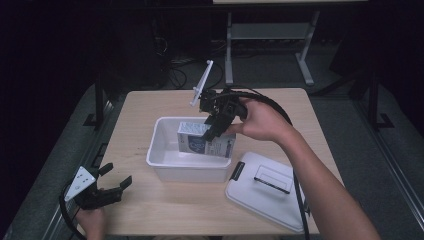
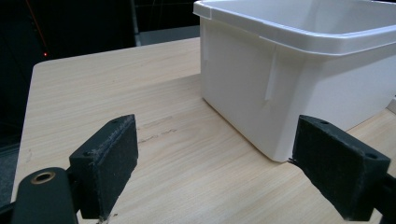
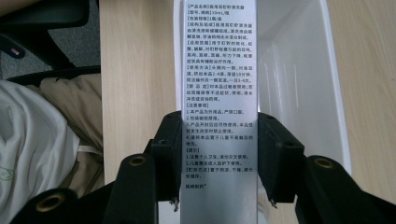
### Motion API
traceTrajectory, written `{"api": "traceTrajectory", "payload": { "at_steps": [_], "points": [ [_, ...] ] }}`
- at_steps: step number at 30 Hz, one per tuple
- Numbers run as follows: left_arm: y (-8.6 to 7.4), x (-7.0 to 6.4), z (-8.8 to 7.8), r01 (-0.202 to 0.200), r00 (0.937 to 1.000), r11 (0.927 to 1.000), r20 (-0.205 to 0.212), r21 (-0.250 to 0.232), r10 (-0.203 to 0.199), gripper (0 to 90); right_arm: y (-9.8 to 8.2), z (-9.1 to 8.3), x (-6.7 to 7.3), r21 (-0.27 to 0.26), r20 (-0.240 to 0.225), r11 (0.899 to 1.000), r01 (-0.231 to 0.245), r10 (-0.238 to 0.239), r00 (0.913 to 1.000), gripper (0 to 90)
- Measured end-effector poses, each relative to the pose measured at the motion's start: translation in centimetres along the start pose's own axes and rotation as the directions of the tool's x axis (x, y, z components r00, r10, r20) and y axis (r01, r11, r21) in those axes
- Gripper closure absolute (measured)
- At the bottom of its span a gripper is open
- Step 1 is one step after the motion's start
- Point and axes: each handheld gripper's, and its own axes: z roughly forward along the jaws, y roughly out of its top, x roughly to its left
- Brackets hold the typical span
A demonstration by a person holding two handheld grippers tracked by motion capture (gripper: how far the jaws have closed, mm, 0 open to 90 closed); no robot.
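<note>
We read dense black Chinese print in bracketed sections down the white side of the box (image 3: 215, 93), with a dosage figure that looks like 2-4 and numbered notes 1 to 4, while the blue front label (image 1: 197, 145) stays too small to read.
</note>
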Motion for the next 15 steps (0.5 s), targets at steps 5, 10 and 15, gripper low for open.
{"api": "traceTrajectory", "payload": {
  "at_steps": [5,10,15],
  "points": [
    [0.0,0.0,0.0,0.000,1.0000,1.0000,0.000,0.000,0.000,13.4,0.4,0.8,0.0,0.006,-0.008,1.000,0.004,-0.004,1.0000,55.4],
    [0.0,0.0,0.0,0.001,1.0000,1.0000,0.001,-0.001,-0.001,13.4,0.6,1.9,-0.3,0.014,-0.021,1.000,0.011,-0.011,0.9997,55.4],
    [0.0,0.1,0.0,0.002,1.0000,1.0000,0.002,-0.002,-0.002,13.4,0.8,2.7,-0.5,0.017,-0.024,1.000,0.016,-0.015,0.9996,55.4]
  ]
}}
